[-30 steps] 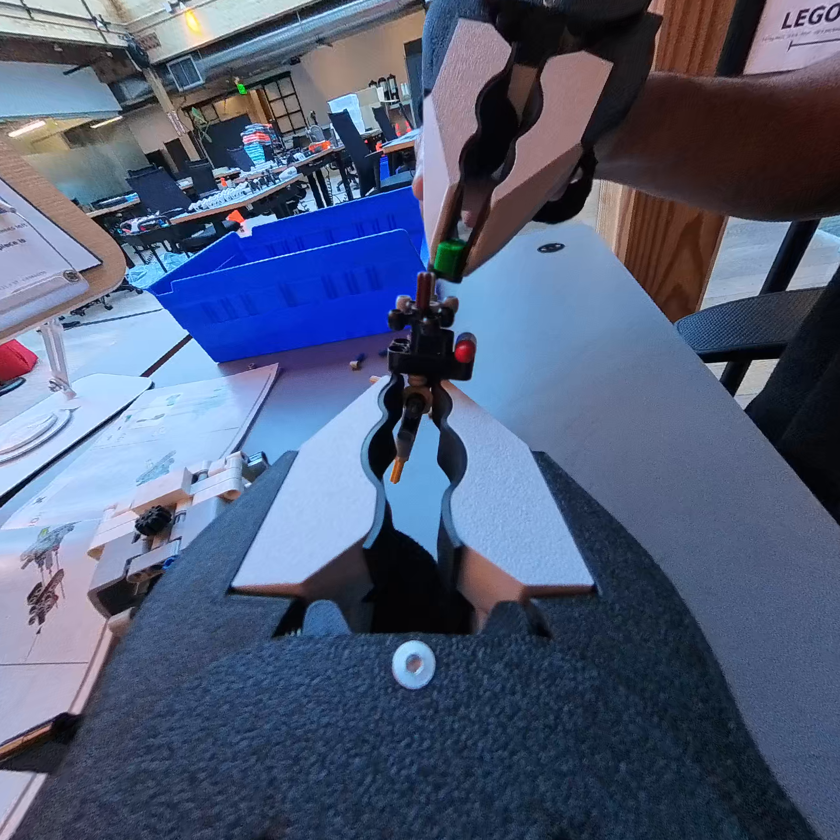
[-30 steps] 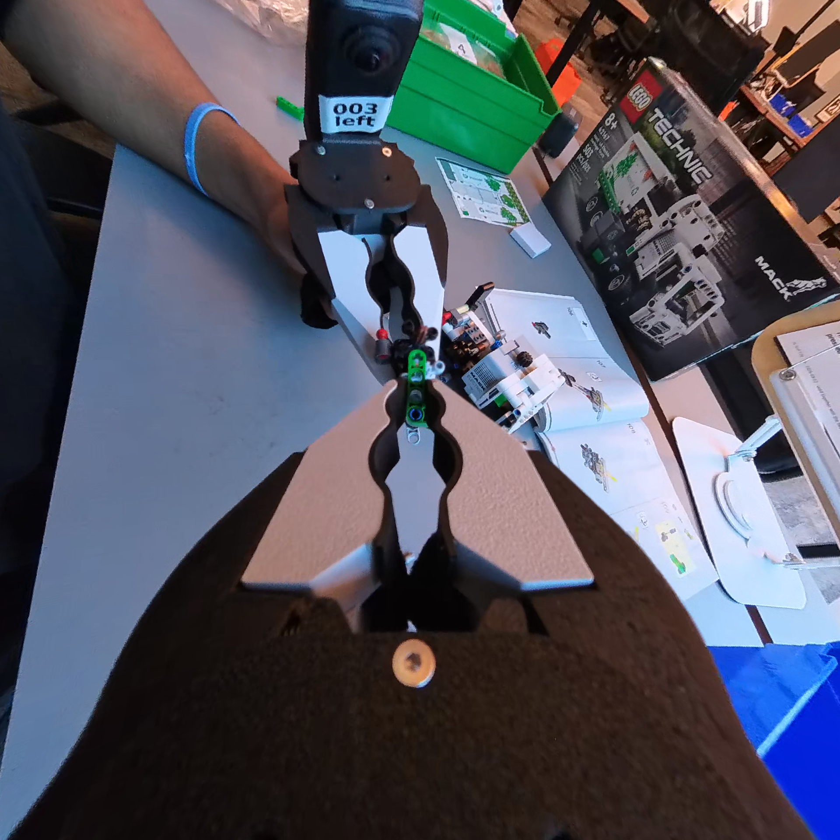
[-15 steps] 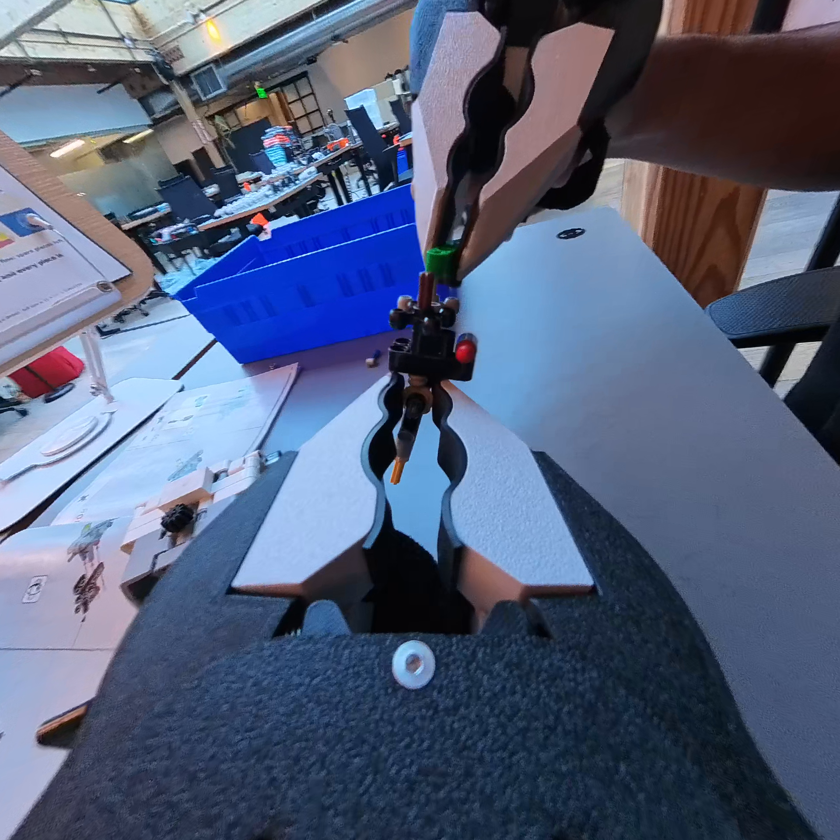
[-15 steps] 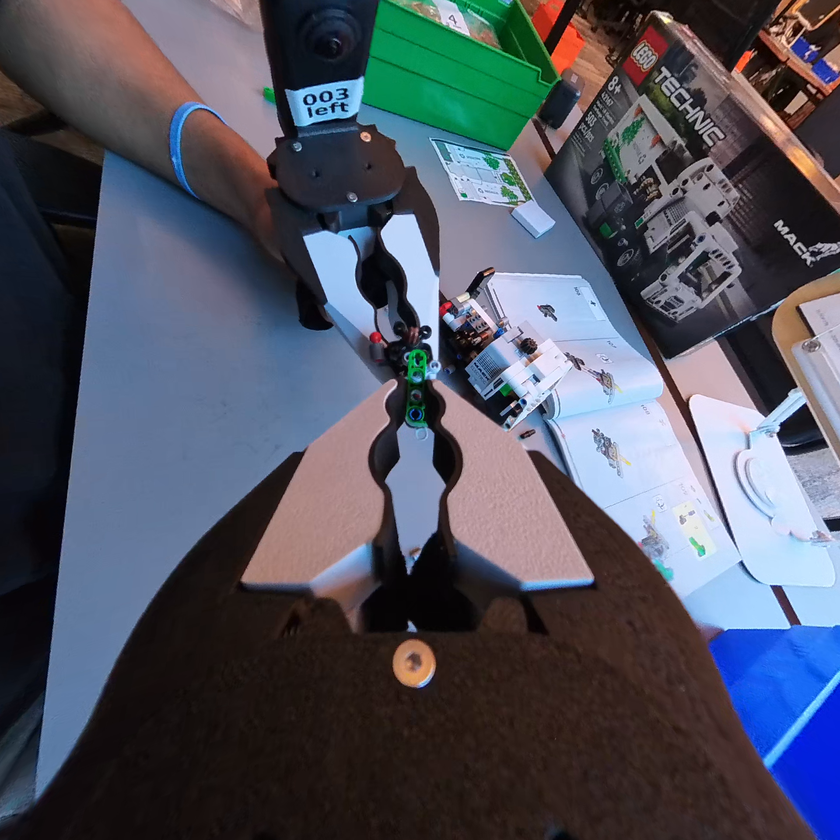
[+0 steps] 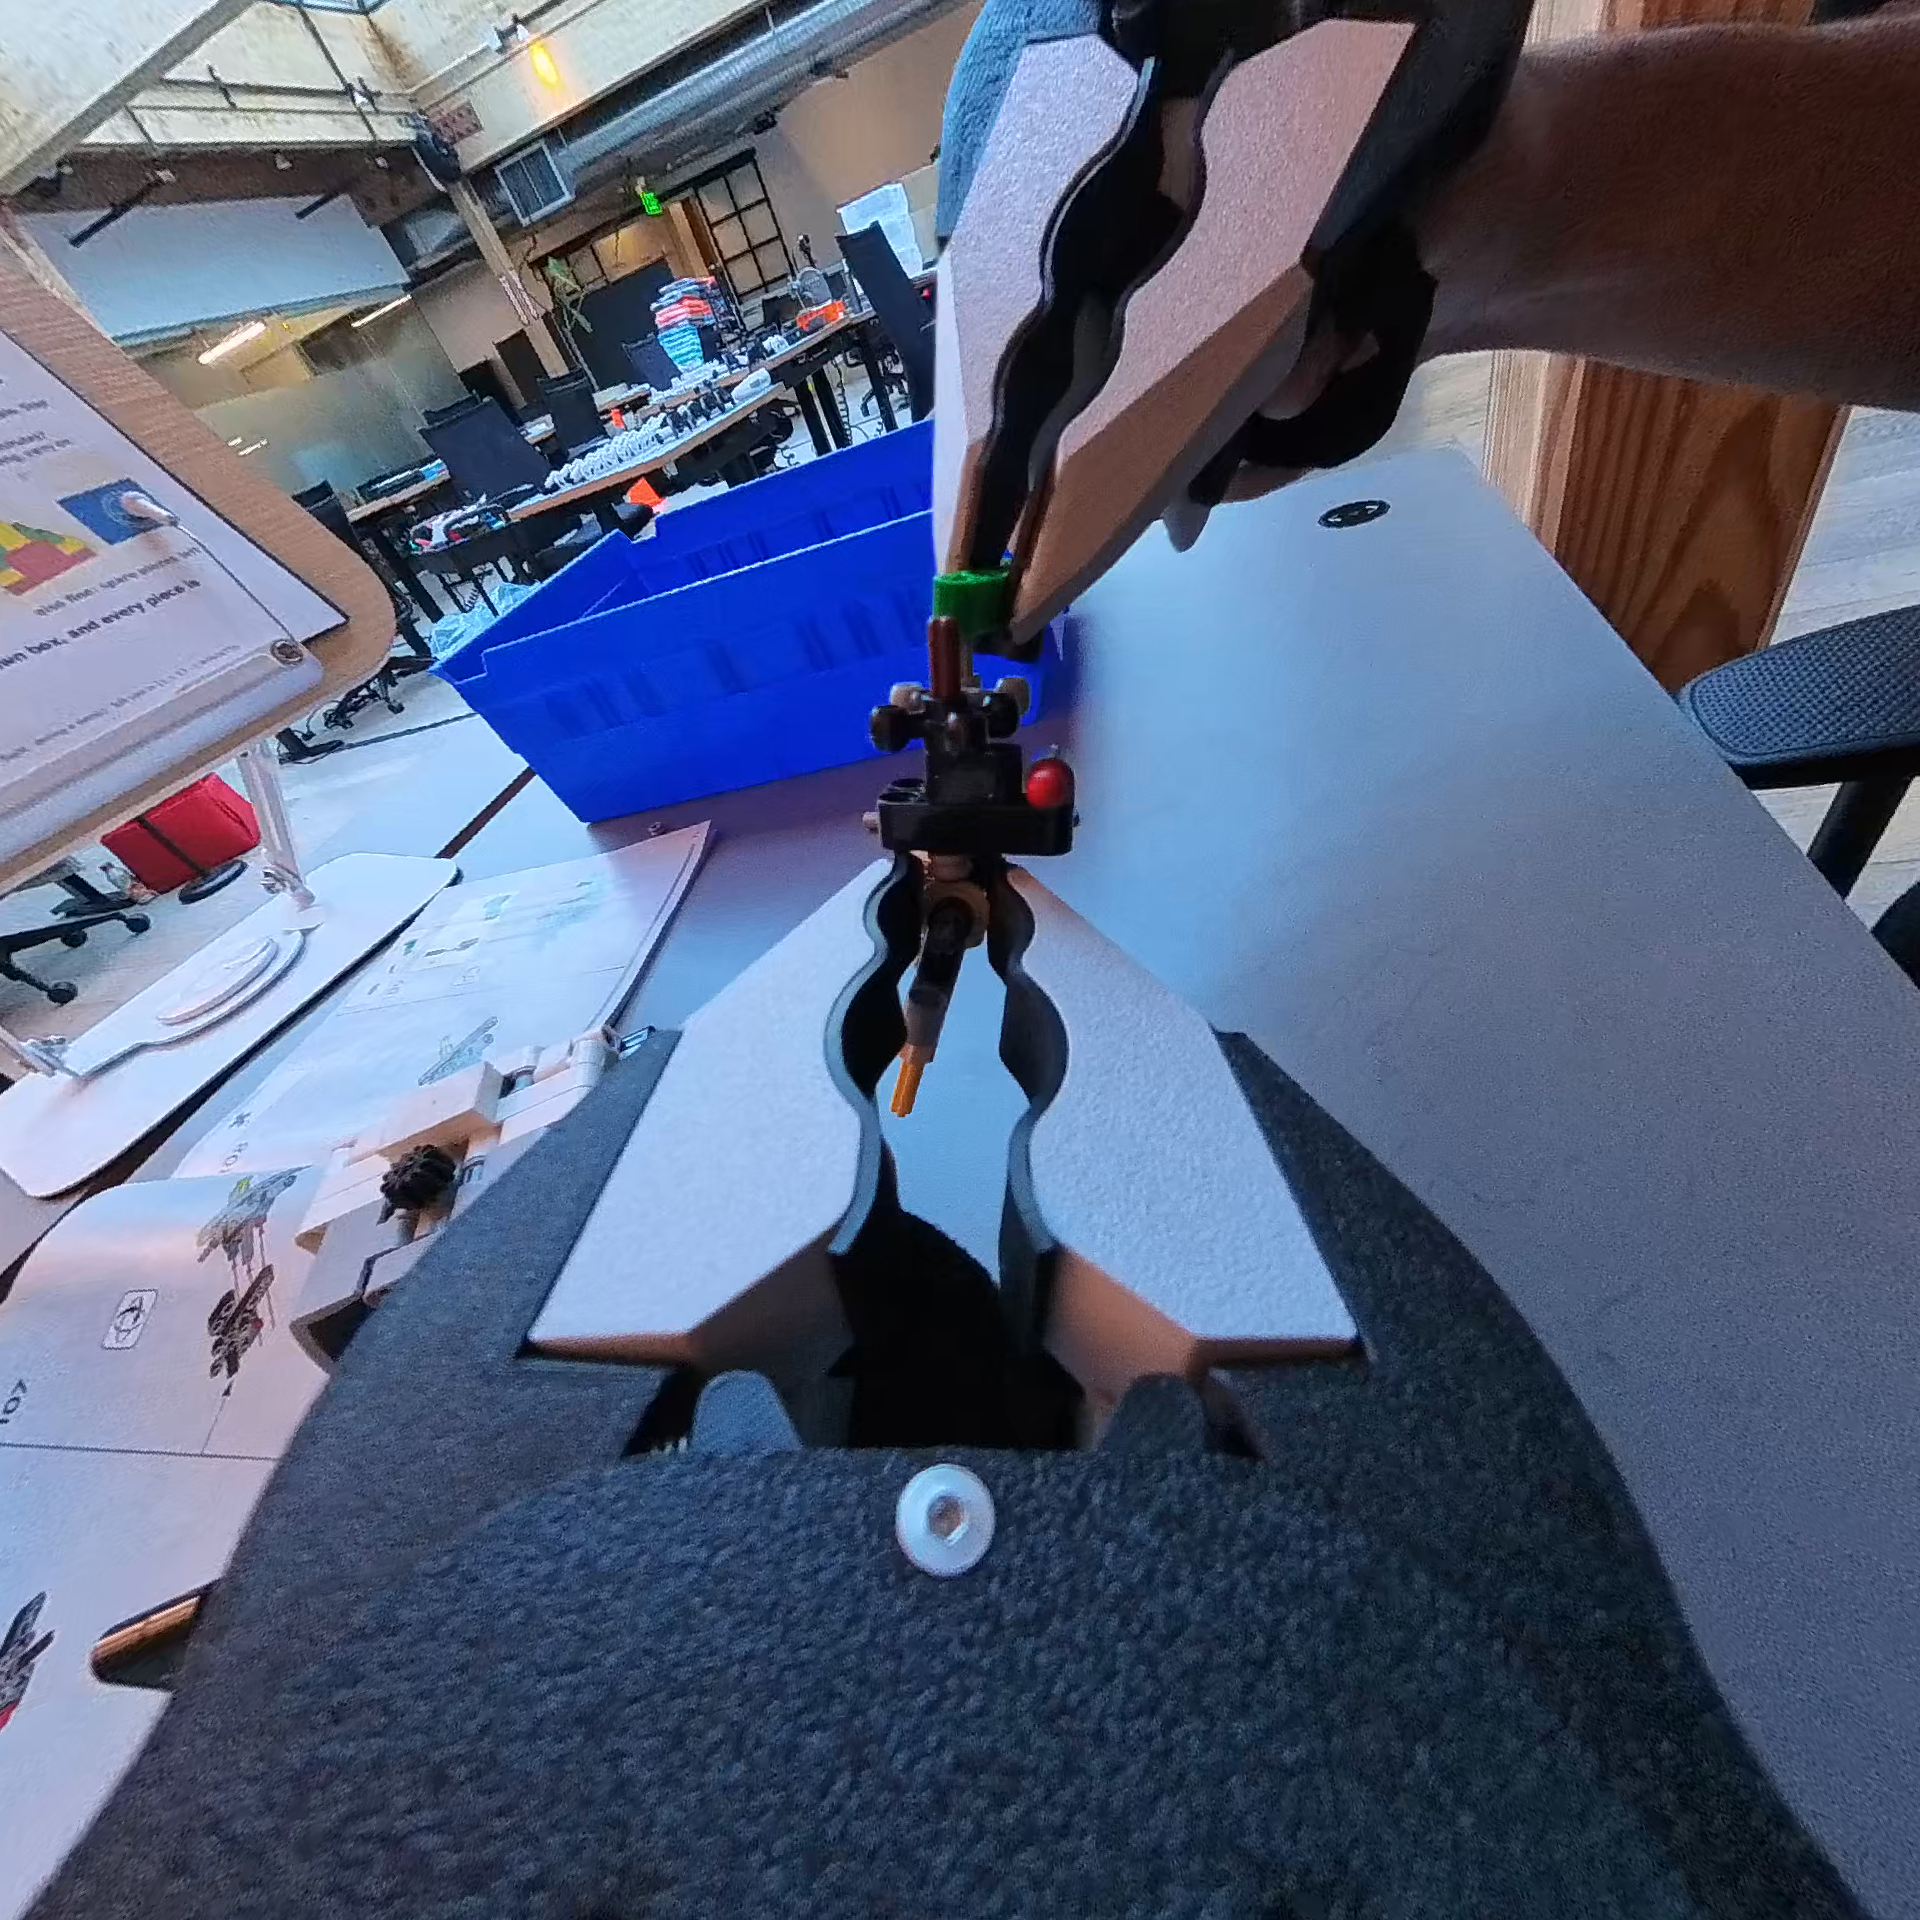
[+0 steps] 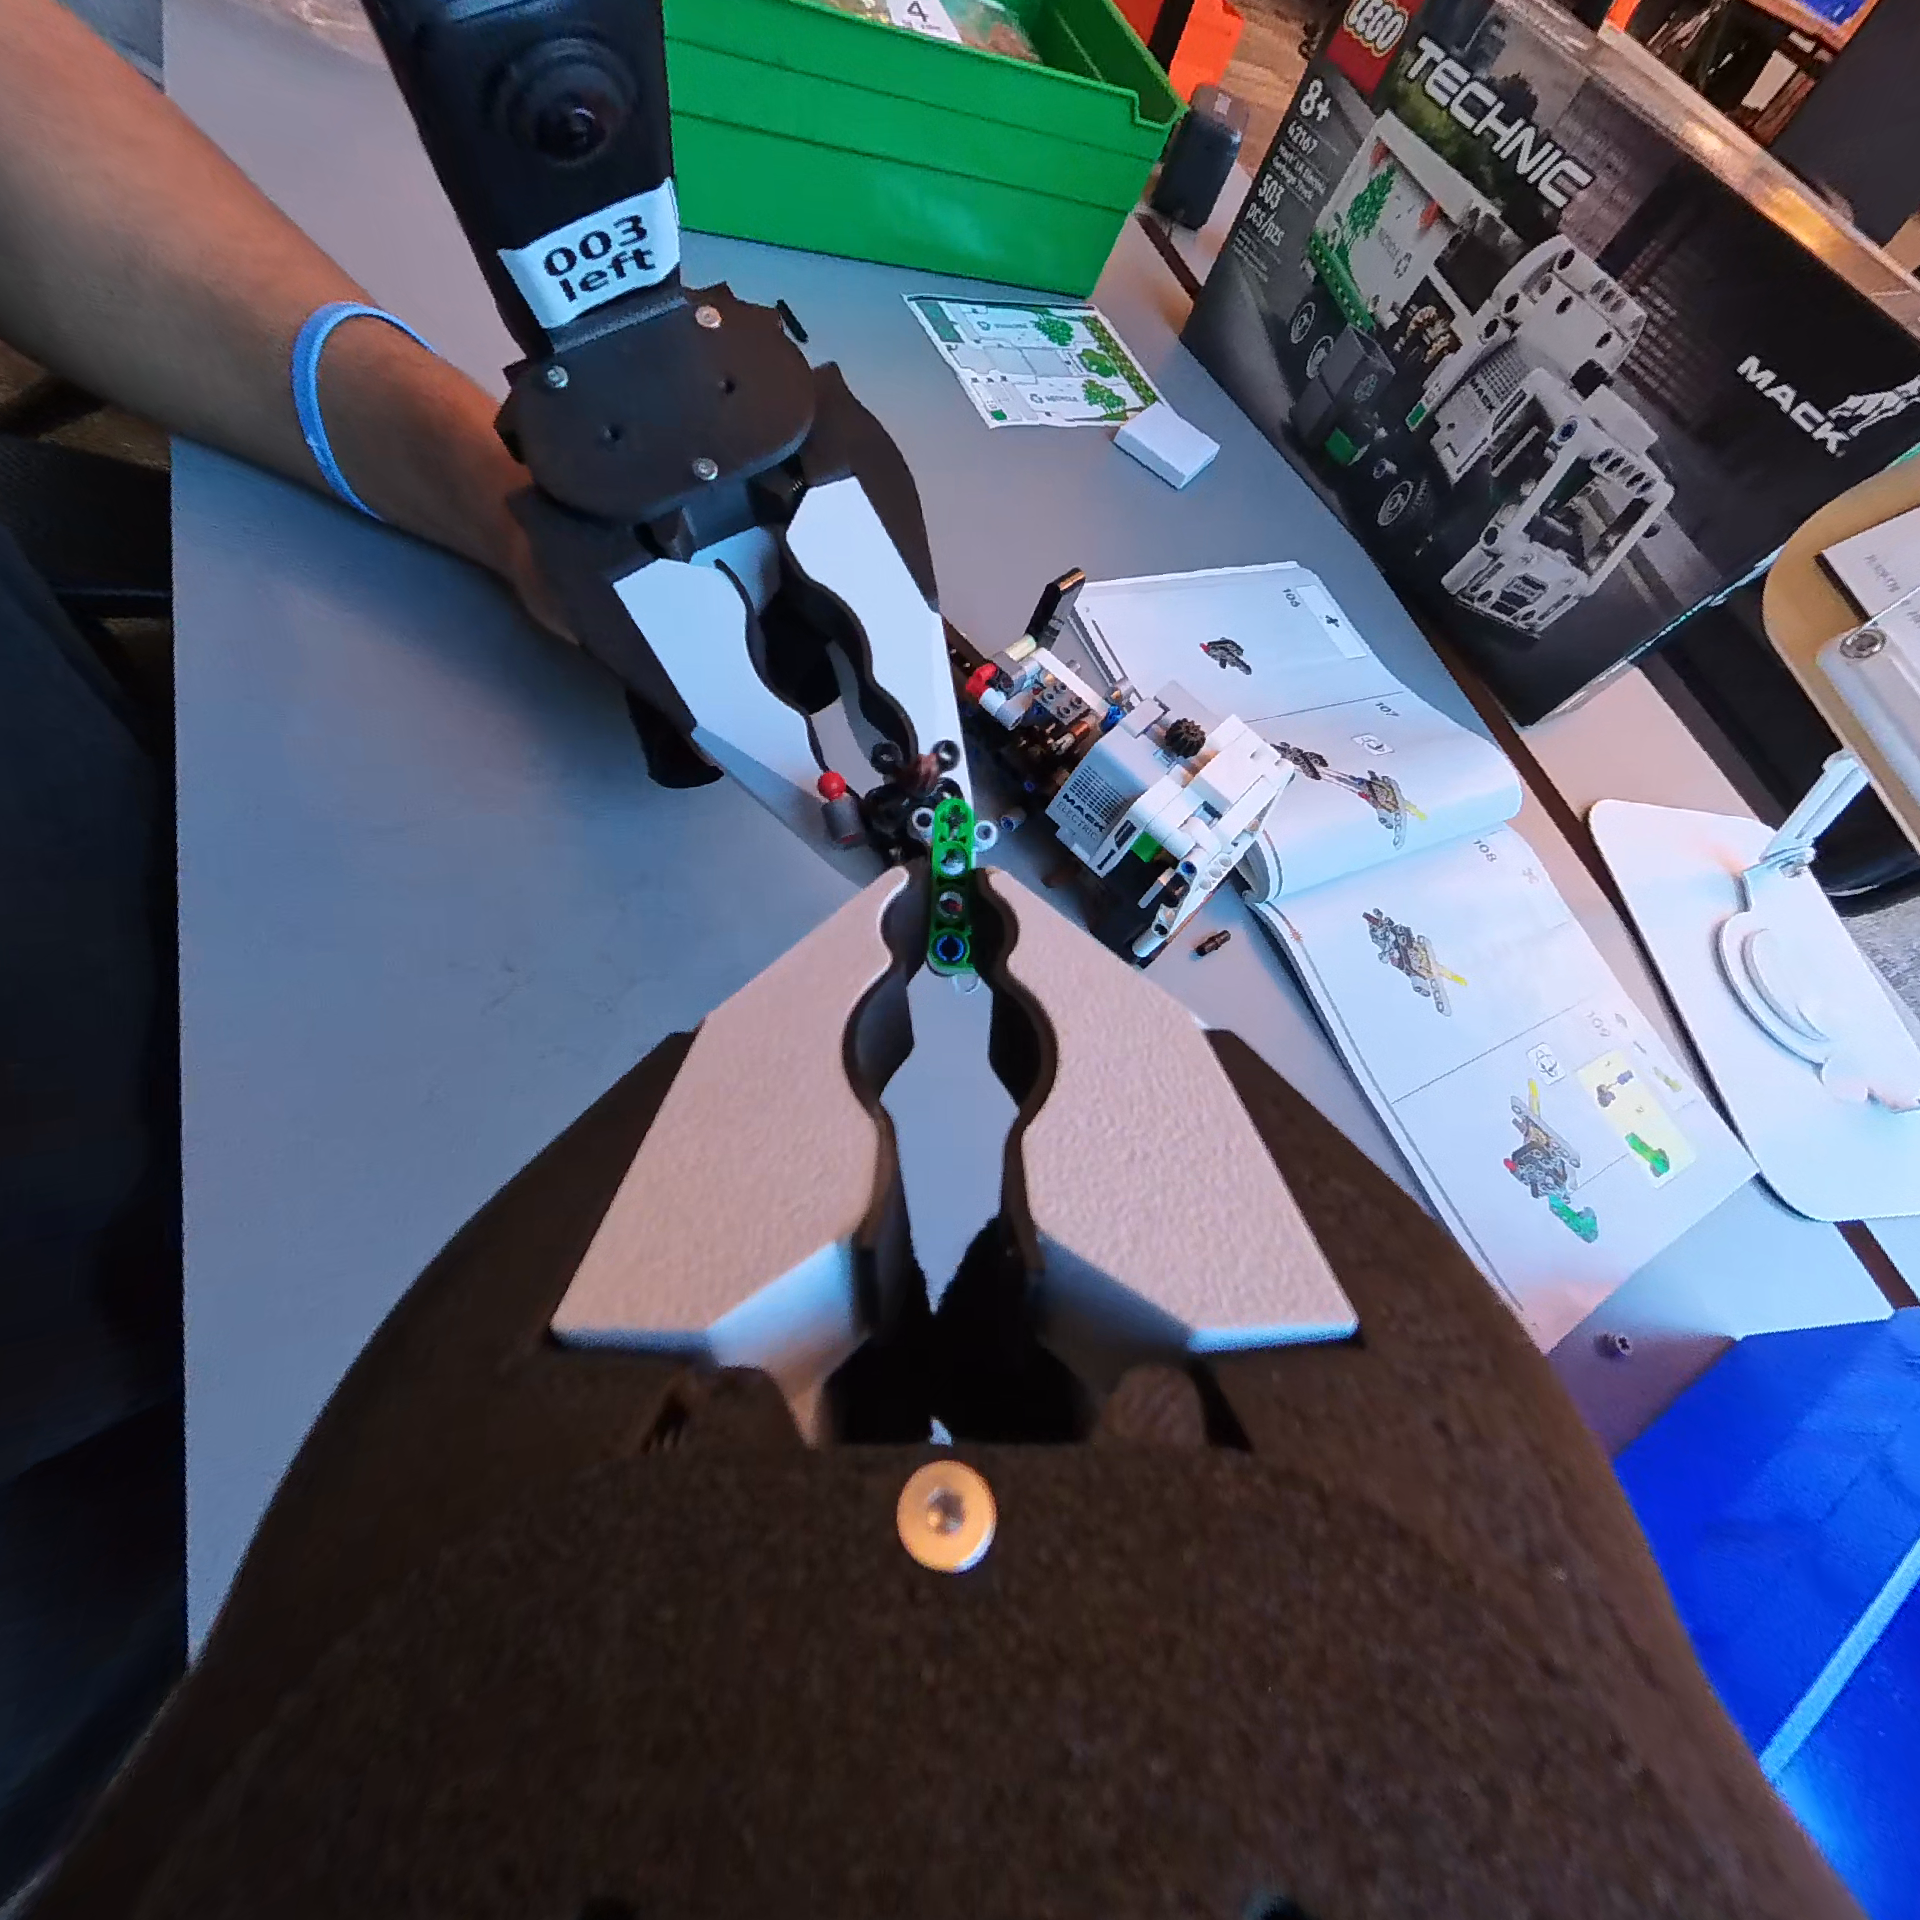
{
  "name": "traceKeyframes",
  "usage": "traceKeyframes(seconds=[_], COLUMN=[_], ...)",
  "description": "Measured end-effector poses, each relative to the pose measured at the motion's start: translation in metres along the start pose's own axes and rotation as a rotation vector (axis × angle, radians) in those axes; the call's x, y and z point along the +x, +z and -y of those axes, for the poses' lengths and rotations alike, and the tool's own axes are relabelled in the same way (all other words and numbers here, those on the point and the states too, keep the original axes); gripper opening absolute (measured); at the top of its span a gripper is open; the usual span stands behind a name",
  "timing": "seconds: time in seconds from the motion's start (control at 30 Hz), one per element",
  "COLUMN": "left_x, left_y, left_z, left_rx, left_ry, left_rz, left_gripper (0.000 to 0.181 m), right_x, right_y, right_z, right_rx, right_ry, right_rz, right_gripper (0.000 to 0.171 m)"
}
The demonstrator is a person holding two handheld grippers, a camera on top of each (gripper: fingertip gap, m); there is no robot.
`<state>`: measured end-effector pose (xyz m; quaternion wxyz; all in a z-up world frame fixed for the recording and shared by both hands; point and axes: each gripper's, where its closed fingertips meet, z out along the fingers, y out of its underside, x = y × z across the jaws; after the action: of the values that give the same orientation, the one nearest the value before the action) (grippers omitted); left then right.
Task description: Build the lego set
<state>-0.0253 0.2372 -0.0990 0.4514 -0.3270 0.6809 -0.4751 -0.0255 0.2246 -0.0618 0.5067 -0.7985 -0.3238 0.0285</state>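
Note:
My left gripper (image 5: pixel 948 894) is shut on a small black Technic sub-assembly (image 5: pixel 971 790) with a red knob, tan pins, a brown axle pointing up and an orange axle end hanging between the fingers. My right gripper (image 6: pixel 951 883) is shut on a thin green beam (image 6: pixel 952 883). In the left wrist view the green beam (image 5: pixel 971 601) hangs from the right gripper (image 5: pixel 987 623) directly over the brown axle tip. In the right wrist view the left gripper (image 6: pixel 894 800) and the sub-assembly (image 6: pixel 899 795) sit just beyond the beam's far end.
A white truck cab build (image 6: pixel 1164 800) lies on the open instruction booklet (image 6: pixel 1403 935). A set box (image 6: pixel 1558 312), a green bin (image 6: pixel 904 135), a sticker sheet (image 6: pixel 1039 353) and a blue bin (image 5: pixel 727 665) stand on the grey table (image 5: pixel 1455 935). A sign stand (image 5: pixel 156 623) stands left. My hands' fingertips stand some 4 centimeters from each other.
Both grippers keep their holds. The right gripper with the green beam has shifted slightly, still just above the brown axle tip. The left view has swung a little to the left.

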Motion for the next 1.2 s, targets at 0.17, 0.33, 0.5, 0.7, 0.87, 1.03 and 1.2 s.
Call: traceKeyframes(seconds=[0.17,0.33,0.5,0.7,0.87,1.03,1.2], left_x=[0.000,0.001,0.001,0.000,0.002,0.002,0.010], left_y=[0.000,-0.001,-0.001,-0.002,-0.004,-0.005,-0.006], left_z=[0.000,0.001,0.002,0.005,0.012,0.014,0.017], left_rx=[0.005,0.014,0.020,0.040,0.075,0.084,0.104], left_ry=[-0.001,-0.003,-0.003,0.042,0.049,0.022,-0.018], left_rz=[-0.002,-0.010,-0.008,0.020,0.032,0.025,-0.046], left_gripper=[0.010,0.010,0.010,0.010,0.010,0.010,0.010], right_x=[0.000,0.000,0.002,0.000,-0.005,-0.008,-0.012], right_y=[0.000,-0.001,-0.001,-0.001,-0.004,-0.004,-0.008], right_z=[0.000,0.001,0.000,0.003,0.010,0.013,0.013], right_rx=[0.007,0.009,0.012,0.055,0.083,0.066,0.007], right_ry=[0.001,-0.010,0.008,0.092,0.095,0.069,0.013], right_rz=[0.007,0.007,0.008,0.051,0.071,0.074,0.094], right_gripper=[0.006,0.006,0.006,0.006,0.006,0.006,0.006])
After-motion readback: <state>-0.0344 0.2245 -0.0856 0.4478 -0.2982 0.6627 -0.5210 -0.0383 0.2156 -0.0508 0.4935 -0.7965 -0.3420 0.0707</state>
